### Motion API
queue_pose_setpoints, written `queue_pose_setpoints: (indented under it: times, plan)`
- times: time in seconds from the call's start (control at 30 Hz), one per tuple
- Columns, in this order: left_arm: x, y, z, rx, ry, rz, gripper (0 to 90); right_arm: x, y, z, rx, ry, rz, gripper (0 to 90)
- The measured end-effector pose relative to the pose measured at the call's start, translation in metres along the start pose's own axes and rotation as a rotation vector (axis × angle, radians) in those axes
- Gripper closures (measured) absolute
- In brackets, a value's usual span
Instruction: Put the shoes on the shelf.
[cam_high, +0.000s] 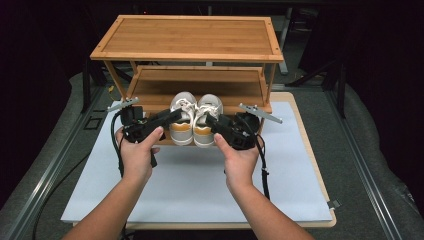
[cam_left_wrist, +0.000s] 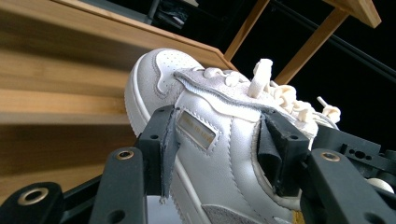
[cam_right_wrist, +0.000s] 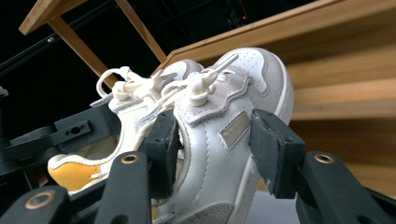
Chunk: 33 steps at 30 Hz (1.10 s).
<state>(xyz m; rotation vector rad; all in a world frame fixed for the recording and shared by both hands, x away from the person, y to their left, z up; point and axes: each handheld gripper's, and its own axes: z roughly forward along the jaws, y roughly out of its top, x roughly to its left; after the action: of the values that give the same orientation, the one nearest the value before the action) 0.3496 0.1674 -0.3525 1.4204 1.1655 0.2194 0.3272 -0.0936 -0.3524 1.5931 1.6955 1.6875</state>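
Step in hand: both shoes gripped as a pair at the near edge of the rack's (cam_high: 186, 56) bottom shelf, either going in or coming out; can't tell which. They sit side by side, toes pointing far, heels near, touching each other.

Left tongs (cam_high: 172, 116) are partly closed around the left shoe (cam_high: 182, 117). In the left gripper view the pads (cam_left_wrist: 164, 149) press the shoe's (cam_left_wrist: 219, 154) sides below the laces.

Right tongs (cam_high: 212, 122) likewise clamp the right shoe (cam_high: 205, 120). The right gripper view shows one pad (cam_right_wrist: 273, 149) on the outer side and the other pad tucked between the two shoes, at mid-shoe (cam_right_wrist: 219, 154).

Whether the soles rest on the shelf or hang just above it, can't tell.

Next move, likely: keep both grips even, move the pair together level so heels stay aligned, and mind the shelf above. Uneven pull would twist one shoe. White surface (cam_high: 200, 190) lies near, below the hands.
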Motion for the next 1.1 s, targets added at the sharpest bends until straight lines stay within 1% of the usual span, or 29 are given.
queue_pose_setpoints:
  times: [0.07, 0.17, 0.3, 0.4, 0.5, 0.63, 0.7, 0.77, 0.83, 0.93, 1.0, 1.07, 1.1]
  plan:
    - [0.000, 0.003, 0.002, 0.000, -0.001, -0.001, 50.9, -0.001, 0.003, 0.001, 0.000, -0.002, 0.000, 52.9]
    - [0.000, 0.007, 0.007, 0.001, 0.005, 0.010, 51.0, -0.003, 0.008, 0.005, -0.002, 0.000, -0.002, 52.9]
    - [0.004, 0.012, 0.016, -0.003, 0.004, -0.002, 50.9, -0.005, 0.013, 0.011, 0.005, -0.010, -0.007, 53.0]
    - [0.008, 0.015, 0.023, -0.007, -0.001, -0.011, 50.9, -0.008, 0.017, 0.016, -0.007, -0.019, -0.007, 53.0]
    - [0.010, 0.019, 0.029, 0.000, 0.001, -0.007, 50.9, -0.012, 0.022, 0.023, -0.003, -0.021, -0.011, 53.0]
    - [0.018, 0.025, 0.041, 0.014, -0.002, -0.006, 50.9, -0.019, 0.027, 0.032, 0.007, -0.020, -0.004, 53.0]
    - [0.020, 0.026, 0.046, 0.007, -0.001, -0.014, 50.9, -0.022, 0.029, 0.036, 0.005, -0.026, -0.009, 53.0]
    - [0.023, 0.028, 0.052, 0.019, 0.004, -0.015, 50.9, -0.025, 0.031, 0.041, 0.002, -0.035, -0.014, 53.1]
    - [0.027, 0.030, 0.058, 0.022, 0.005, -0.016, 50.9, -0.030, 0.033, 0.048, 0.000, -0.030, -0.014, 53.1]
    - [0.033, 0.032, 0.066, 0.025, 0.004, -0.030, 50.9, -0.036, 0.035, 0.055, 0.000, -0.034, -0.004, 53.0]
    - [0.037, 0.034, 0.072, 0.034, 0.000, -0.031, 50.8, -0.039, 0.036, 0.059, 0.004, -0.035, -0.005, 53.1]
    - [0.041, 0.035, 0.076, 0.042, -0.001, -0.036, 50.8, -0.042, 0.036, 0.063, 0.008, -0.037, 0.007, 53.0]
    - [0.043, 0.036, 0.077, 0.048, 0.005, -0.037, 50.8, -0.044, 0.036, 0.066, 0.012, -0.034, 0.014, 53.0]
